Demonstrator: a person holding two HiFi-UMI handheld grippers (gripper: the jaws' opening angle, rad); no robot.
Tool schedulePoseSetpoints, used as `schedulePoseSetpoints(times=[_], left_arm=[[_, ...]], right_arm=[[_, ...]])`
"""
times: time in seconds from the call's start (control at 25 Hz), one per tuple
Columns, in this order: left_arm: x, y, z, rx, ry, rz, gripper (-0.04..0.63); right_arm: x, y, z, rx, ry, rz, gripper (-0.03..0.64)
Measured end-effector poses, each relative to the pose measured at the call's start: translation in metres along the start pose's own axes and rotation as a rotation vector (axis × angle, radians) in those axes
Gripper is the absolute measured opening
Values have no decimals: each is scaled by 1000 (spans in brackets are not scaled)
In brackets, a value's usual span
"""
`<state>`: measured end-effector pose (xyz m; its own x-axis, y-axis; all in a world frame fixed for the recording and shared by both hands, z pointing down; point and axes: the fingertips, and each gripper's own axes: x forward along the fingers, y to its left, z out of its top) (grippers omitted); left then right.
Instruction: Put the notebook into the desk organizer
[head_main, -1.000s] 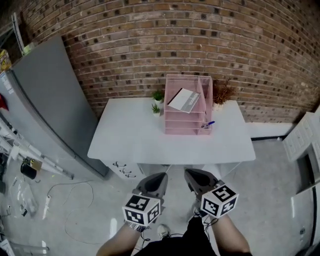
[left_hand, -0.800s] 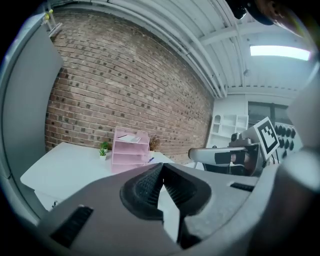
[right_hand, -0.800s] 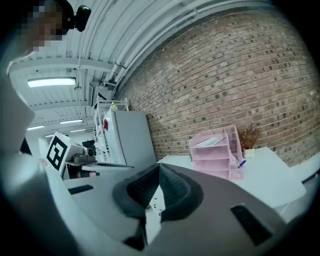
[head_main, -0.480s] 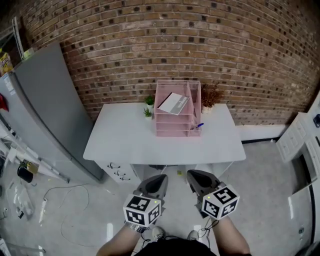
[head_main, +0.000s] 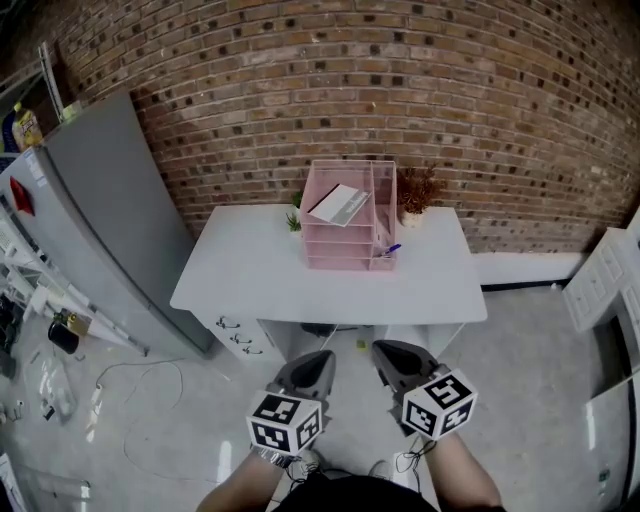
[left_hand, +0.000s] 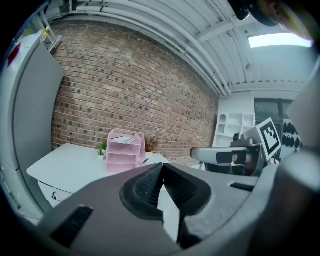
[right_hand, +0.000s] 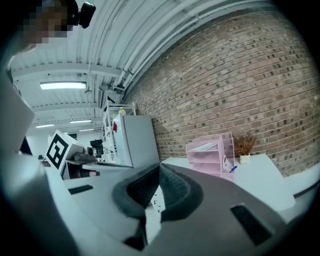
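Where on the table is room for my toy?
The table is bare on its left half beside the pink organizer, along the front and at the right end. Crowded: the back middle, with green plant, dried plant and blue pen.

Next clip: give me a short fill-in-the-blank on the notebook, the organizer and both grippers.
1. The notebook lies on the ____ tier of the pink desk organizer.
2. The left gripper and the right gripper both have their jaws ____, with nothing between them.
3. The organizer stands on a ____ desk.
4. In the head view, a blue pen pokes out at the organizer's ____ side.
Missing words: top; shut; white; right.
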<state>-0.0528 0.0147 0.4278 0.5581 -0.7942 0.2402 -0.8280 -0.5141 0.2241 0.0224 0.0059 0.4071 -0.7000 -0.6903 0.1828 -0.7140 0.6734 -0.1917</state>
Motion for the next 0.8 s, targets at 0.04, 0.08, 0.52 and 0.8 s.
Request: schedulePoseSetpoints(times=[0.04, 0.08, 0.52, 0.8], left_arm=[[1, -5, 0, 1, -1, 8, 6], [1, -9, -1, 1, -1, 15, 6], [-2, -36, -5, 6, -13, 66, 6], [0, -36, -9, 0, -12, 68, 6]], right_arm=[[-4, -2, 0, 1, -2, 7, 3], [-7, -4, 0, 1, -3, 14, 3], [-30, -10, -4, 5, -13, 66, 3], [-31, -12, -6, 2, -14, 65, 3]])
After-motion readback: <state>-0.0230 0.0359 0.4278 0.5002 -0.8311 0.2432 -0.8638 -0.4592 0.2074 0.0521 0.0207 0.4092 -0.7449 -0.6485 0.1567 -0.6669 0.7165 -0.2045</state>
